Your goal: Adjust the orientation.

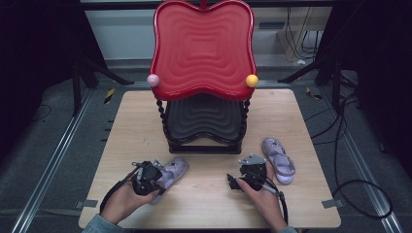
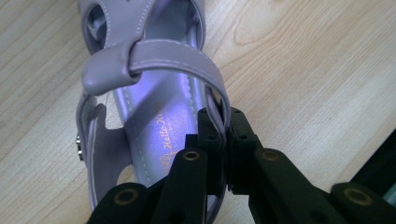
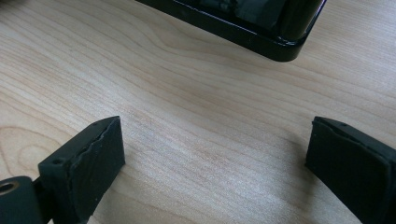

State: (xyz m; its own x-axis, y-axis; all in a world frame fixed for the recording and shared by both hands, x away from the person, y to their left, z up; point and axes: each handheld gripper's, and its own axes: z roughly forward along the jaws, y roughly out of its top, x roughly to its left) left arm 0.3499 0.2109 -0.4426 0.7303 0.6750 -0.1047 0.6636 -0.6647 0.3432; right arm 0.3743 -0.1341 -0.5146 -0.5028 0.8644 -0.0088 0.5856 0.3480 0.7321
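Note:
Two lilac sandals lie on the wooden table. The left sandal rests near the front left, and my left gripper is over its heel end. In the left gripper view the jaws are shut on the sandal's heel strap, pinching it at the right side above the insole. The right sandal lies at the front right. Just to its left my right gripper stands open over bare wood, nothing between its fingers.
A two-tier rack stands at the table's middle back: a red wavy top tray with a pink ball and a yellow ball at its corners, and a black lower tray. Its black base edge lies ahead of the right gripper.

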